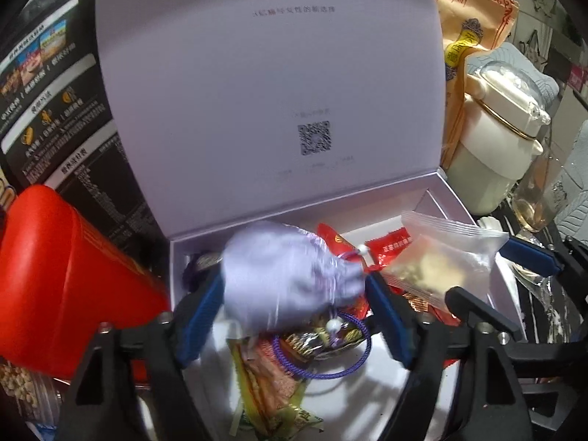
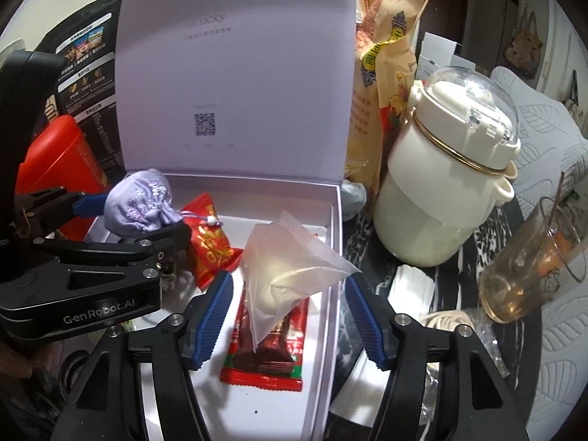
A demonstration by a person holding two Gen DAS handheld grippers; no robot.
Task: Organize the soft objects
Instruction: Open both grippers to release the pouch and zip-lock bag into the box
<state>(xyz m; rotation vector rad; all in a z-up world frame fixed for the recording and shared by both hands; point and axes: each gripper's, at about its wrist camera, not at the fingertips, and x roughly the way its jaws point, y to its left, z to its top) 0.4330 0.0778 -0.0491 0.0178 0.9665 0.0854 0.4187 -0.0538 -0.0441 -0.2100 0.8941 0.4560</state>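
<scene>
An open white gift box (image 1: 176,257) (image 2: 332,257) with a raised lid holds snack packets. My left gripper (image 1: 294,294) is shut on a lilac drawstring pouch (image 1: 283,275) (image 2: 137,204) and holds it over the box's left part; its purple cord (image 1: 330,371) hangs down. My right gripper (image 2: 288,294) is open around a clear zip bag (image 2: 290,268) (image 1: 448,253) that rests on red packets (image 2: 268,352) in the box, the fingers not touching it. The left gripper also shows in the right wrist view (image 2: 121,217).
A red container (image 1: 62,279) and a black printed bag (image 1: 55,84) stand left of the box. A beige bag (image 2: 382,84), a cream bottle (image 2: 448,169) and a glass with liquid (image 2: 529,264) stand right. Yellow and dark wrappers (image 1: 268,386) lie in the box.
</scene>
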